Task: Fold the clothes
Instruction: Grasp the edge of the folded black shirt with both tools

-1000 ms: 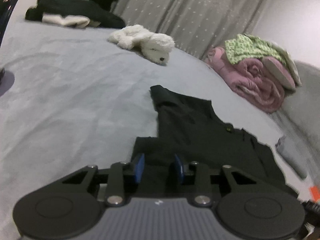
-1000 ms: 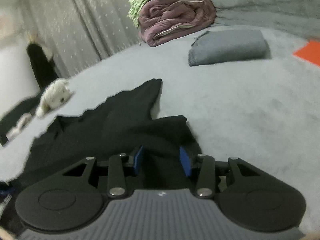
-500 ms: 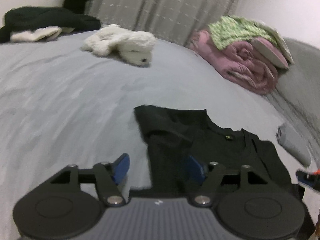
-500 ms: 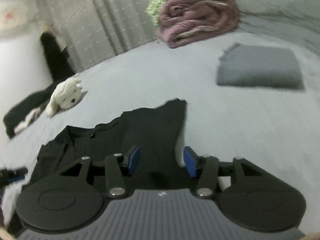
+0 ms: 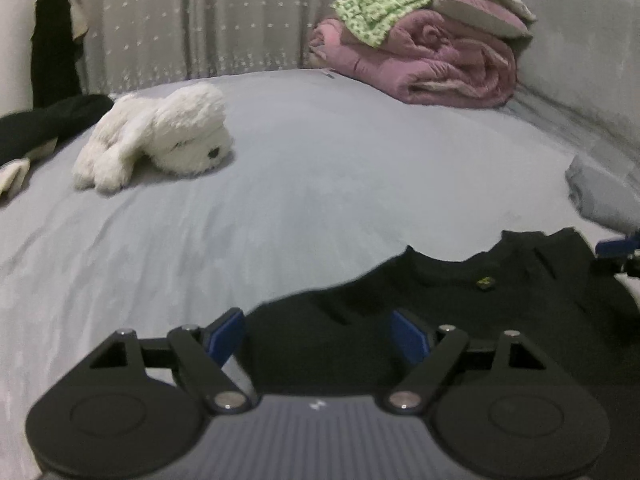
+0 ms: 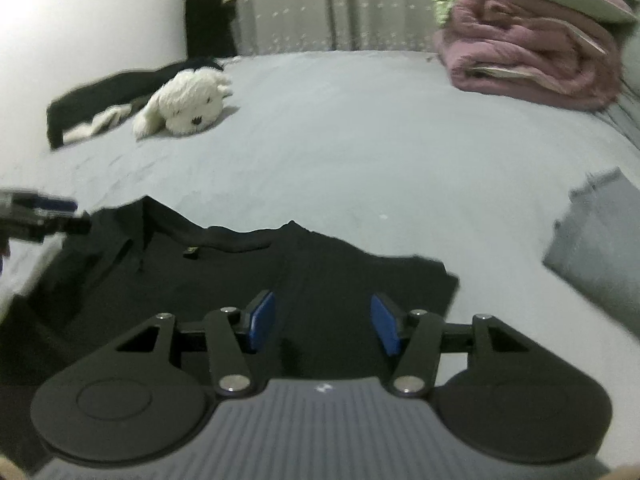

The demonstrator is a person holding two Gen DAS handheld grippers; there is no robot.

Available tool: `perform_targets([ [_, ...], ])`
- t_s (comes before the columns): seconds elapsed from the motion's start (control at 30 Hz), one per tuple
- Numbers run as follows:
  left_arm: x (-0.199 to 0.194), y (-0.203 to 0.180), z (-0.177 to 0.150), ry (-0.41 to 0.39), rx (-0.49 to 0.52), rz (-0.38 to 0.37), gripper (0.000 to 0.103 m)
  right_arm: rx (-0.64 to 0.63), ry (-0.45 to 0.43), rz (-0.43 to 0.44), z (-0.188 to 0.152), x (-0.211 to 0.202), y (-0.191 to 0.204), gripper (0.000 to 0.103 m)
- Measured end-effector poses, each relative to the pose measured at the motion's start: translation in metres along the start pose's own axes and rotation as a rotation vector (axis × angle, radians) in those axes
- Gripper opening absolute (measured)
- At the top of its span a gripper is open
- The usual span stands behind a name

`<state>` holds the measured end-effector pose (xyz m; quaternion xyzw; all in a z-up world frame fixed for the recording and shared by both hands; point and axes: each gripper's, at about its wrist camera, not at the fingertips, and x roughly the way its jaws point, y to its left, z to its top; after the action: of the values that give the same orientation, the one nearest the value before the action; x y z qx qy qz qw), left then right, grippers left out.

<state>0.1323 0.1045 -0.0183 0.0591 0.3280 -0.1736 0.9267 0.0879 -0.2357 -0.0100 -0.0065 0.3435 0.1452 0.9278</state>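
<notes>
A black shirt (image 5: pixel 460 312) (image 6: pixel 224 280) lies flat on the grey bed, its sleeves folded in and a small yellow tag near the collar. My left gripper (image 5: pixel 318 334) hovers over the shirt's left edge. Its jaws are opening, and the blue pads stand well apart without pressing on the cloth. My right gripper (image 6: pixel 324 322) hangs over the shirt's right part, jaws also opening, with only the flat cloth showing below the gap. Each gripper shows at the other view's edge: the right gripper (image 5: pixel 616 246) and the left gripper (image 6: pixel 40 208).
A white plush dog (image 5: pixel 160 136) (image 6: pixel 188 100) lies at the back left beside dark clothes (image 6: pixel 104 100). A rolled pink blanket (image 5: pixel 436 64) topped with green cloth sits at the back right. A folded grey garment (image 6: pixel 600 236) lies to the right of the shirt. Curtains hang behind the bed.
Both grippers had their pads close together at the shirt's cloth; both have since widened, rolled level and drawn back from it. The shirt now lies flatter and squarer.
</notes>
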Motion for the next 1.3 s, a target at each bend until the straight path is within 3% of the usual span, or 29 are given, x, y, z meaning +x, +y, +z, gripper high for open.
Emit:
perform_targets([
  [0.33,0.044,-0.008,0.017,0.030,0.013,-0.050,0.080,-0.065,0.053,0.075,0.038,0.046,-0.006,0.058],
  [0.67,0.062,-0.008,0.020,0.072,-0.051,-0.148,0.036,-0.073,0.118,0.069,0.039,0.080,-0.009,0.059],
  [0.73,0.063,-0.008,0.020,0.081,-0.058,-0.166,0.031,-0.060,0.118,0.076,0.038,0.081,-0.008,0.052],
  [0.83,0.063,-0.009,0.020,0.093,-0.066,-0.177,0.026,-0.038,0.117,0.109,0.037,0.079,-0.007,0.017],
  [0.87,0.063,-0.010,0.019,0.094,-0.066,-0.183,0.017,-0.031,0.116,0.120,0.037,0.078,-0.006,0.012],
  [0.9,0.062,-0.011,0.019,0.091,-0.066,-0.188,0.009,-0.033,0.110,0.111,0.037,0.076,-0.004,0.012],
  [0.97,0.058,-0.013,0.018,0.073,-0.060,-0.181,0.006,-0.030,0.093,0.094,0.036,0.072,-0.002,0.011],
  [1.3,0.006,-0.020,0.023,-0.082,-0.074,-0.157,0.005,-0.020,-0.044,0.035,0.040,0.022,0.009,0.010],
])
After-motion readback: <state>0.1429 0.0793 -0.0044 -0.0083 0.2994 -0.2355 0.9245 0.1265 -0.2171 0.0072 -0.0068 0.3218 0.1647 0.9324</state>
